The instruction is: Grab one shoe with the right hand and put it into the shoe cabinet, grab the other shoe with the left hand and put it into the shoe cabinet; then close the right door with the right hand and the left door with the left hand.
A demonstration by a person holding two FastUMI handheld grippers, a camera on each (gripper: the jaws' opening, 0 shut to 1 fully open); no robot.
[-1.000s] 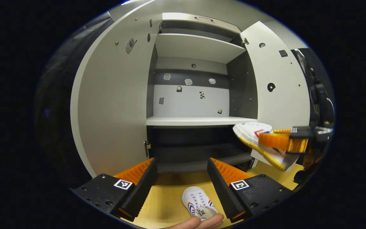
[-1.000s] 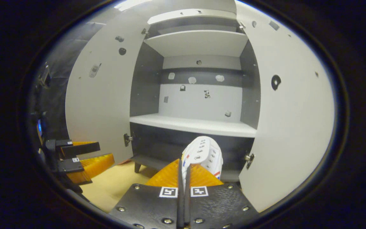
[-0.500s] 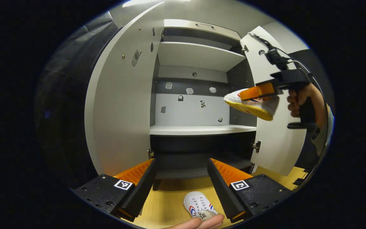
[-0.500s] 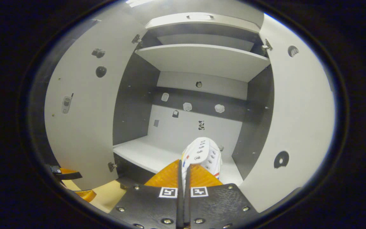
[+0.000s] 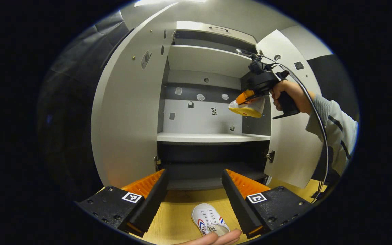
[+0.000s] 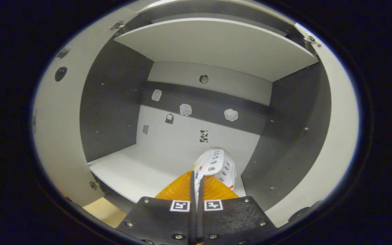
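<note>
shoe (image 6: 215, 165) clamped in right gripper (image 6: 196, 190) above middle shelf (image 6: 141, 172); left gripper (image 5: 194, 190) spread over floor shoe (image 5: 209, 218)

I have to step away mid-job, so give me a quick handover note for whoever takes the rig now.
Right gripper: shut on the first shoe, held above the cabinet's middle shelf, not yet set down.
Left gripper: open, above the second shoe on the floor.
Left door and right door are open.
Left to do: place the first shoe, grab and place the second, close right door, then left.
</note>
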